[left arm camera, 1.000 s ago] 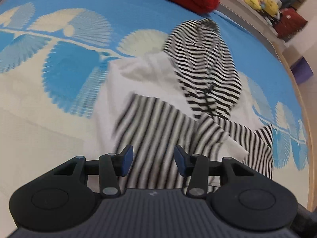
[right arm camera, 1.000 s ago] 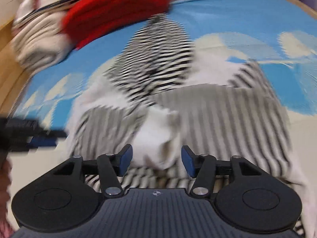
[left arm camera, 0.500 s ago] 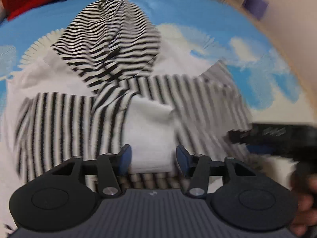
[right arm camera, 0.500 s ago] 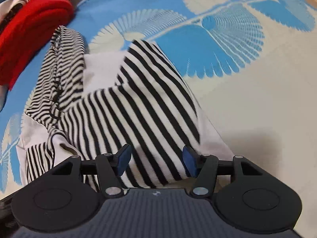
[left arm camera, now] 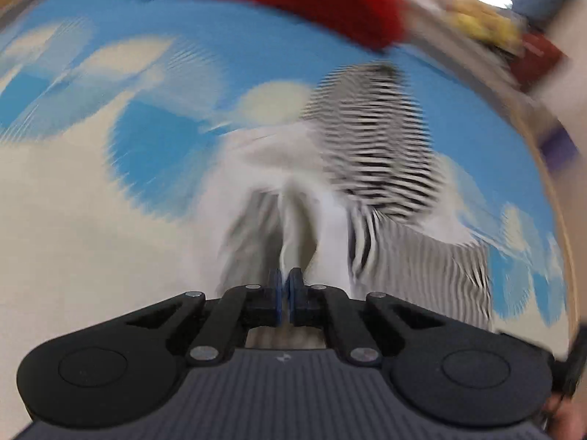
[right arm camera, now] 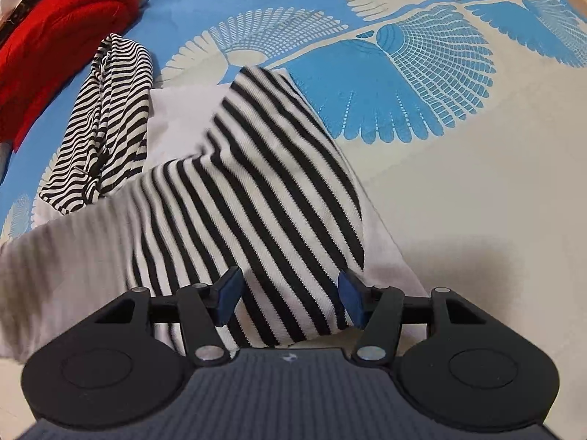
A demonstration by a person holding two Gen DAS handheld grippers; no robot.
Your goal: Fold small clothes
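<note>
On the blue and cream bedspread [right arm camera: 458, 190] we see the striped top [right arm camera: 256, 198] spread out, its hood [right arm camera: 106, 110] reaching toward a red garment [right arm camera: 55, 25] cut off at the edge. Our left gripper [left arm camera: 285, 286] is clenched on a pale fold of the top, though blur smears the cloth. Our right gripper [right arm camera: 290, 297] hangs released over the striped sleeve.

A black-and-white striped hooded garment [right arm camera: 234, 190] with white body panels lies crumpled, partly folded, on the blue-and-cream bedspread [right arm camera: 458, 168], hood toward its far edge
</note>
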